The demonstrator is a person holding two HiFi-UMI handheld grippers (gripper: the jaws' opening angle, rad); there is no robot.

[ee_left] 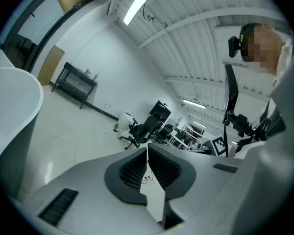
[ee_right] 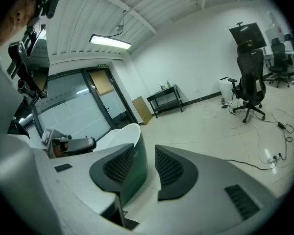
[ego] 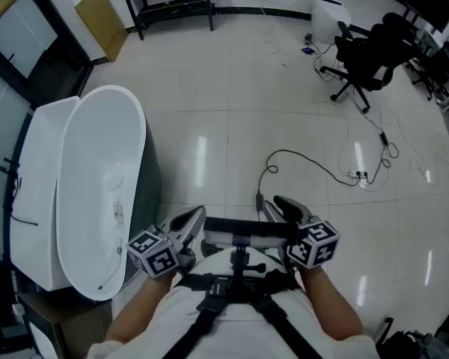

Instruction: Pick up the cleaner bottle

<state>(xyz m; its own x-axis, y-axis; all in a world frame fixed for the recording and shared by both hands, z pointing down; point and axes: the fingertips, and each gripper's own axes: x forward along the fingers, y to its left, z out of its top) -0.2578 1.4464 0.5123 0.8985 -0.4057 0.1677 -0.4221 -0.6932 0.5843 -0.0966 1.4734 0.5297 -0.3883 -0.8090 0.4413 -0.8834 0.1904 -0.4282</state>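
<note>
White enamel bathtub fills the left of the head view. We find no cleaner bottle in any view, so we cannot tell its bearing from the jaws or its long axis. On the left gripper the jaws are fully together with nothing between them. On the right gripper they stand partly apart and empty, the bathtub showing beyond the gap. Both sit at lower centre, the left one nearer the bathtub. We judge that locating the bottle comes first.
</note>
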